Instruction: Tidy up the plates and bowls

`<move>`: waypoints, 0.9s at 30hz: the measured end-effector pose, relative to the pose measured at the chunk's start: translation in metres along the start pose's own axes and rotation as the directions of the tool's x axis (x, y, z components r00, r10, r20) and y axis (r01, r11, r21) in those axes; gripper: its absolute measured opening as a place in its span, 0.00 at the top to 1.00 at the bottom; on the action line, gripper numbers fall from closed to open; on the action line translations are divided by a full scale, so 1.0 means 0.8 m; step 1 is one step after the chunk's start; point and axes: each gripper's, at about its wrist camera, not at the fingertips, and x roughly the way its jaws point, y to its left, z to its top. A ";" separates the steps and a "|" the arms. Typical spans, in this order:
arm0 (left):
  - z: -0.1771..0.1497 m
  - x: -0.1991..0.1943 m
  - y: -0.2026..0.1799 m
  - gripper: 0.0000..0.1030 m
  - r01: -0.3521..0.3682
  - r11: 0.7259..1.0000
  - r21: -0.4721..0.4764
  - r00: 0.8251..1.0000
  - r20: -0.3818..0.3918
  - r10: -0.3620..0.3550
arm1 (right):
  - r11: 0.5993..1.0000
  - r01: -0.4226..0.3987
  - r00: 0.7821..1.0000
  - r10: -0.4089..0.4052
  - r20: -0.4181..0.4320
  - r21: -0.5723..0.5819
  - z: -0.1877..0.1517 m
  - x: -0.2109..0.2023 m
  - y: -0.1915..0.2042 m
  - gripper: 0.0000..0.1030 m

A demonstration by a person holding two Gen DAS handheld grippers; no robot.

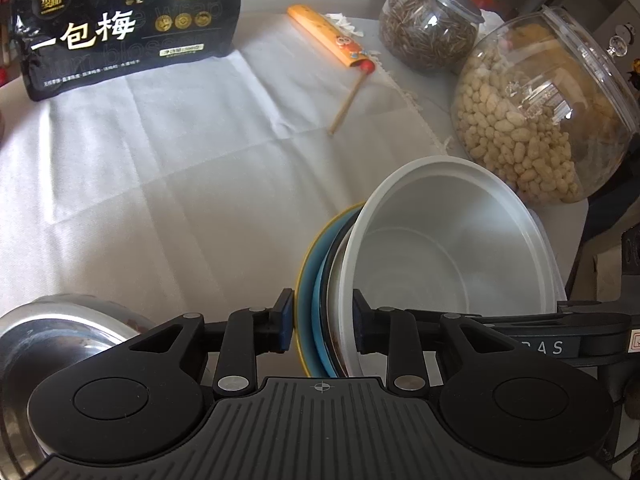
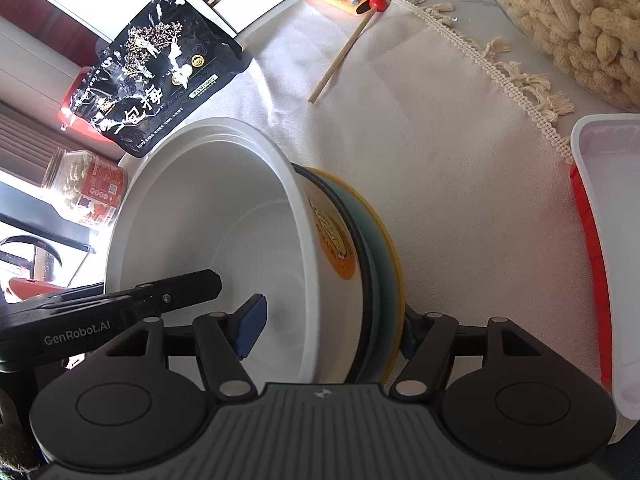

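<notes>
A nested stack of dishes stood tipped on edge above the cloth-covered bench: a white bowl sitting in a blue plate with a yellow rim, with a darker rim showing between them.

The left tongs straddled the stack's near edge, one pad against the plate's outer face and the other inside the bowl, pinching the stack.

The right tongs straddled the same stack from the other side. Their inner pad stood visibly clear of the bowl's wall inside the bowl, while the outer finger sat just behind the plate's yellow rim. They were spread around the stack, not pressing on it.

The stack lay directly between both pairs of tongs, rims running away from each camera (its flat faces turned sideways). Judging from this, the left hand carried the weight, so lowering the stack flat would turn on that grip.

A black snack bag, two glass jars and a chopstick lay farther off.
</notes>
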 end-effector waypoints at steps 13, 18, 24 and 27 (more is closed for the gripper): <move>0.000 -0.001 0.002 0.69 -0.015 1.000 -0.003 1.000 0.004 0.015 | 1.000 -0.017 1.000 0.017 -0.001 0.027 -0.002 0.002 0.002 0.33; -0.003 -0.005 -0.003 0.69 -0.029 1.000 0.009 1.000 0.010 0.029 | 1.000 -0.013 1.000 0.013 0.001 0.009 -0.005 0.002 0.002 0.33; -0.012 -0.010 -0.009 0.65 -0.050 0.998 0.027 0.999 0.017 0.049 | 1.000 -0.010 1.000 0.010 -0.002 0.008 -0.011 0.000 0.004 0.32; -0.018 -0.015 -0.010 0.64 -0.060 0.997 0.042 0.998 0.009 0.059 | 1.000 -0.018 1.000 0.018 -0.012 0.009 -0.016 -0.001 0.005 0.32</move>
